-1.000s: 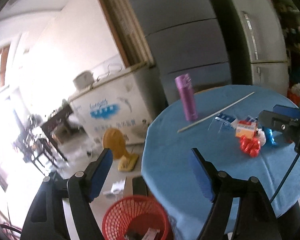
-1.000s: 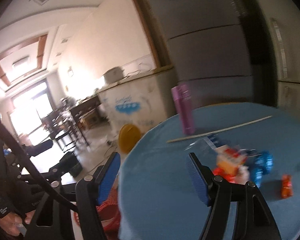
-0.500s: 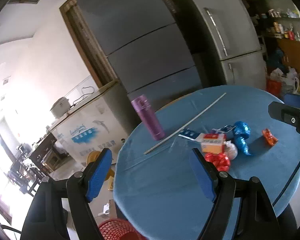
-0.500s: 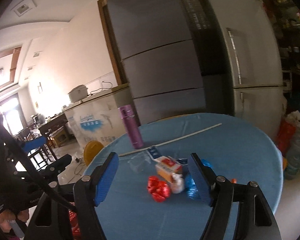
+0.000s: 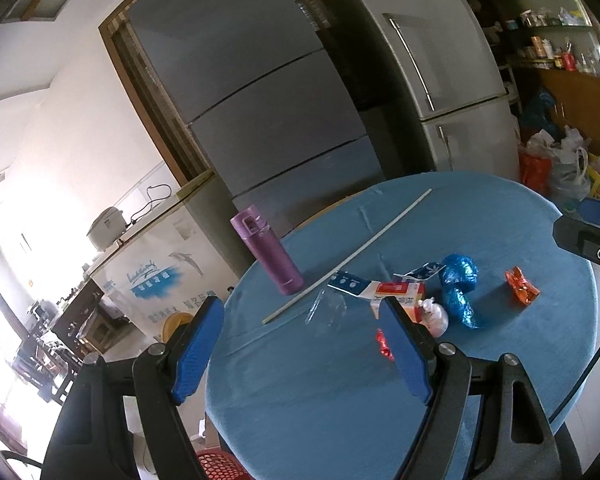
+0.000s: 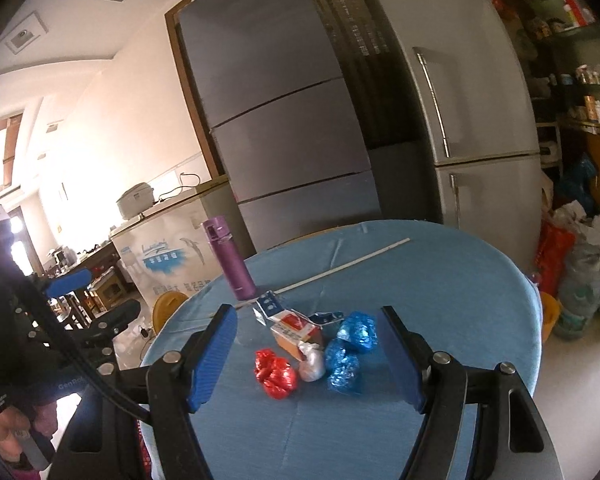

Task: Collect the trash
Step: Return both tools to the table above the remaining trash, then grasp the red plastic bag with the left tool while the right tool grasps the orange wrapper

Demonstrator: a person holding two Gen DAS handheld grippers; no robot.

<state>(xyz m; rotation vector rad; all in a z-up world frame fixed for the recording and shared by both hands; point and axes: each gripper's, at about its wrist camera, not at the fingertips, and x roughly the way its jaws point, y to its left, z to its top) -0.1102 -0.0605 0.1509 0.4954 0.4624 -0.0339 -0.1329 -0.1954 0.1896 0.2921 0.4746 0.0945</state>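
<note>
Trash lies in a cluster on the round blue table: a red foil ball, a white wad, blue foil wrappers, an orange-and-white carton, clear plastic and an orange wrapper. My right gripper is open and empty, and the cluster shows between its fingers. My left gripper is open and empty over the table's left side. A red mesh basket stands on the floor below the table's left edge.
A purple flask stands upright at the table's far left, beside a long white stick. Two refrigerators and a chest freezer stand behind. Bags sit on the floor at right.
Both grippers have swung right and up from the floor side toward the table. The trash cluster now sits between the right gripper's fingers. Both stay open.
</note>
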